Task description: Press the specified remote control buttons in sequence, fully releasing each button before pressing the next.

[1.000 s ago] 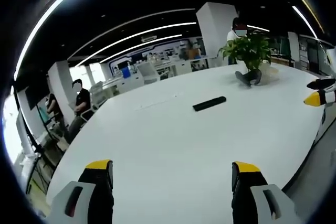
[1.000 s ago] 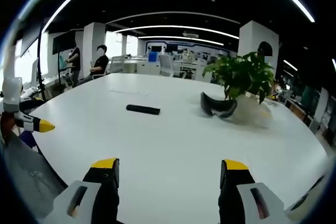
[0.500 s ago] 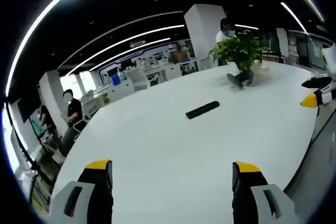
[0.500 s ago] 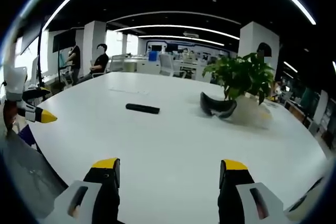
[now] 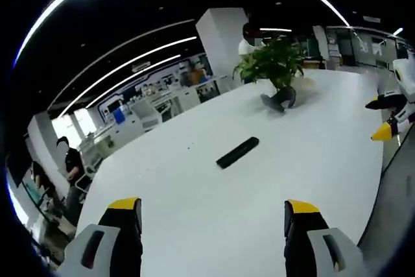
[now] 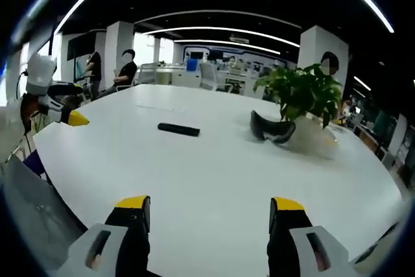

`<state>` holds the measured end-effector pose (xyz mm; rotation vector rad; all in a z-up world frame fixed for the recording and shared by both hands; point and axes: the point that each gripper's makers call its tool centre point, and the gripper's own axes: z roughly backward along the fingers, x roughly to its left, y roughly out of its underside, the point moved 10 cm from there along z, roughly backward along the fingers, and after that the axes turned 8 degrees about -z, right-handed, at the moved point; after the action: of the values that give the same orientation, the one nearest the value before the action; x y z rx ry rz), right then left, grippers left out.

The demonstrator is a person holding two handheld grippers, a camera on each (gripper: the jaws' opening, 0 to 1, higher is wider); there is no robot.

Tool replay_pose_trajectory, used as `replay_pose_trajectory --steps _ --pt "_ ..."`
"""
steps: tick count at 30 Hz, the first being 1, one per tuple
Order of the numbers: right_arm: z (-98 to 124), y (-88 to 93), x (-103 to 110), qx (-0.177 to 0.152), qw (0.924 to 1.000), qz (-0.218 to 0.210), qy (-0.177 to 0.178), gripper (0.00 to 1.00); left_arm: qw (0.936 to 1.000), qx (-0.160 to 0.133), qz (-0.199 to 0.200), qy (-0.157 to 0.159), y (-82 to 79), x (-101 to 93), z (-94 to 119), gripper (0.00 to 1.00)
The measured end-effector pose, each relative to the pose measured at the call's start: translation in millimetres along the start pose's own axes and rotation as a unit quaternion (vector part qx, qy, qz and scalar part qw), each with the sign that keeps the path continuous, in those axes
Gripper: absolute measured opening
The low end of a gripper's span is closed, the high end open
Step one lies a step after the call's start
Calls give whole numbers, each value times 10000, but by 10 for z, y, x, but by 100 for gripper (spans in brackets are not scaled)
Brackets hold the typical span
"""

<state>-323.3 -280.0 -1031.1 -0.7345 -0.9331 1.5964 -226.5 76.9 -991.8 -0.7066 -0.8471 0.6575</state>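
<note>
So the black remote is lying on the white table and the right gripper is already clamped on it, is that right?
Not clamped. The right gripper is open and well short of the remote, as the right gripper view shows. The remote does lie on the white table, untouched.

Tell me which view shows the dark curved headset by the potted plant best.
The right gripper view. There the headset lies nearer and larger on the white table, its curved band clear beside the potted plant. In the left gripper view the headset is farther off and small, a dark shape at the plant's foot with little detail.
</note>
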Motion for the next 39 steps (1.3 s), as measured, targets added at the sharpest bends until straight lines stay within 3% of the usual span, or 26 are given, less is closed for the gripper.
replay_pose_trajectory --steps 6,8,13,17,19,23,33,39 --pt "-11 10 -1 68 10000 9 -5 72 9997 -90 -83 211 -187 110 -245 89" --pt "-14 14 2 93 10000 18 -22 71 9994 -102 -126 297 -223 140 -324 91" --pt "-17 19 11 127 9999 67 -23 67 9977 -50 -343 576 -352 233 -559 91" --pt "-22 26 9 167 9998 62 -18 65 9944 65 -365 990 -445 295 -763 89" --pt "-24 27 6 182 9998 68 -11 65 9941 101 -399 1007 -469 320 -854 90" --pt "-35 38 4 245 9997 22 -35 65 9909 224 -789 1065 -483 355 -1095 89" --pt "-57 60 18 400 9992 60 -70 58 9819 517 -1132 1427 -567 424 -1671 89" --pt "-70 75 32 508 9986 39 -145 54 9706 737 -1565 1676 -607 447 -1960 78"
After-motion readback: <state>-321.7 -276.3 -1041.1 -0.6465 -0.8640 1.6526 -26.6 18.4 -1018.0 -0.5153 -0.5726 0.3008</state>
